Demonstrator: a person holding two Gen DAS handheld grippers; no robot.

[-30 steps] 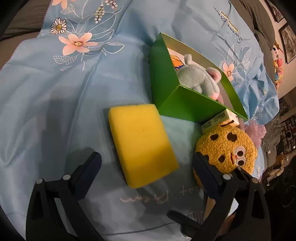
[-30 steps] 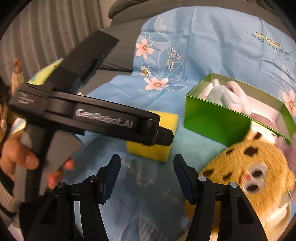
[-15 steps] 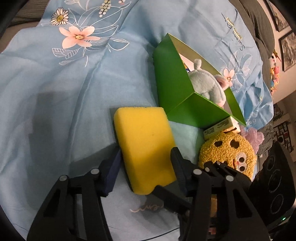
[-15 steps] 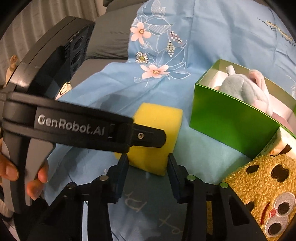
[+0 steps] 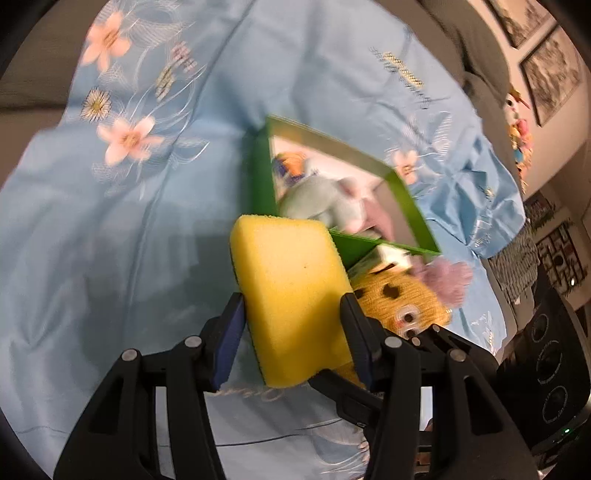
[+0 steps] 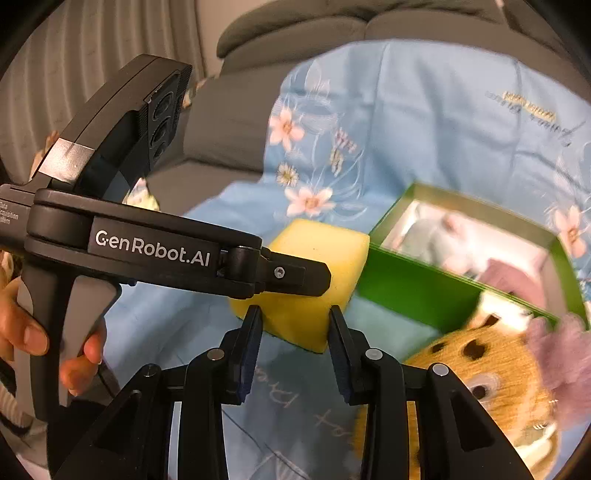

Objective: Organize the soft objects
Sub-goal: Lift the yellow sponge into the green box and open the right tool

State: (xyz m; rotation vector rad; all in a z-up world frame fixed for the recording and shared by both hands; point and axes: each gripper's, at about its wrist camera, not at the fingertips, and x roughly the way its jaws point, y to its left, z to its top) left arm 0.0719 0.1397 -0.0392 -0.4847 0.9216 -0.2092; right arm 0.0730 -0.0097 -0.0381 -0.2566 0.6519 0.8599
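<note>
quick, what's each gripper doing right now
Left gripper: shut on the sponge.
Right gripper: jaws closing on a corner of the same sponge.

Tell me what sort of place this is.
Probably a home living room or bedroom: a grey cushioned sofa or headboard behind a floral blue sheet, framed pictures on the wall, and plush toys in a green box.

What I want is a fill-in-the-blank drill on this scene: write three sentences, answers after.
The sponge clamped in the left gripper is ____.
The open box has ____ outer walls.
The cookie plush lies ____ the box.
Answers: yellow; green; outside.
</note>
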